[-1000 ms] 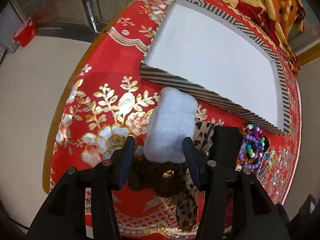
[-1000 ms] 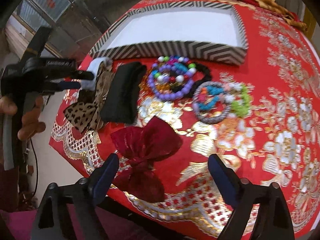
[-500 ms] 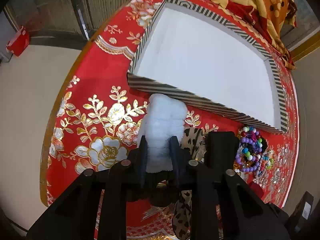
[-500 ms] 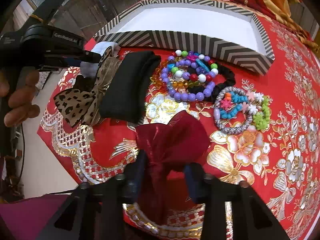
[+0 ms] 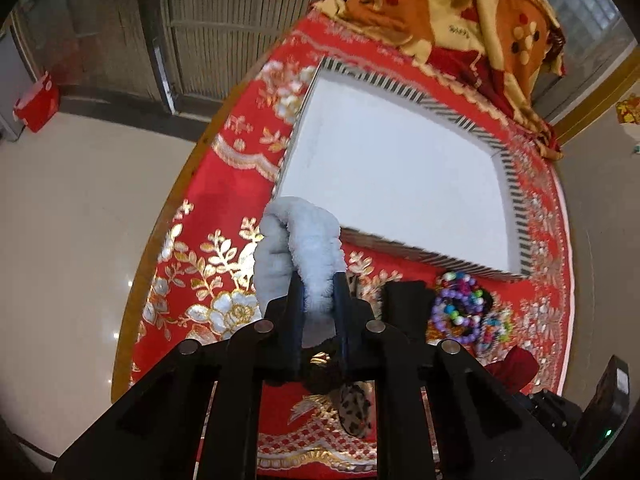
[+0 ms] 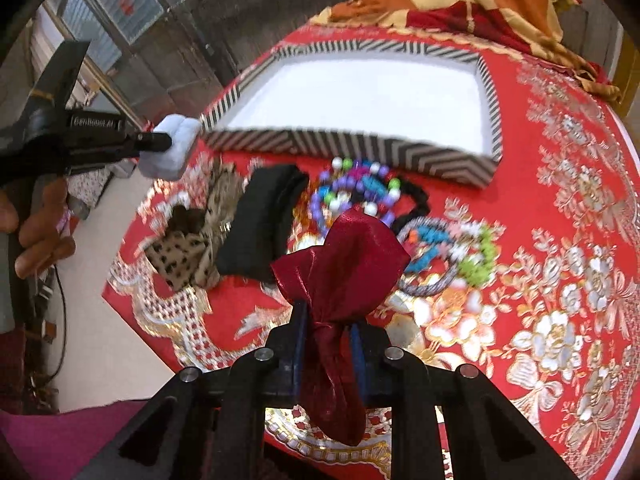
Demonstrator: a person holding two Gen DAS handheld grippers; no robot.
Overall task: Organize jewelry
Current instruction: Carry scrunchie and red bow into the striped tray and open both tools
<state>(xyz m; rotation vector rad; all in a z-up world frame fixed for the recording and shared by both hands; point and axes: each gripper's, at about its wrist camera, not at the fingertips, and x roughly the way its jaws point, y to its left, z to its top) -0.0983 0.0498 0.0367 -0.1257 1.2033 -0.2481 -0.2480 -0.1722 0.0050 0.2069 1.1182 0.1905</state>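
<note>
Left tongs point(image 5: 318, 300) pinched on white fluffy clip point(image 5: 308, 248), lifted off the tabletop point(image 5: 224, 184), just beside the striped tray's point(image 6: 340, 146) near corner. Right tongs point(image 6: 328, 344) clamped on red bow point(image 6: 344, 276), raised above the beads point(image 6: 356, 196). Leopard bow point(image 6: 196, 240) and black clip point(image 6: 264, 224) lying flat between.

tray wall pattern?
Black-and-white chevron stripes on the tray wall; clearest in the right wrist view.

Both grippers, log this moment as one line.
left gripper: shut on white fluffy clip | right gripper: shut on dark red bow | striped tray: nothing inside | bracelets: on cloth
</note>
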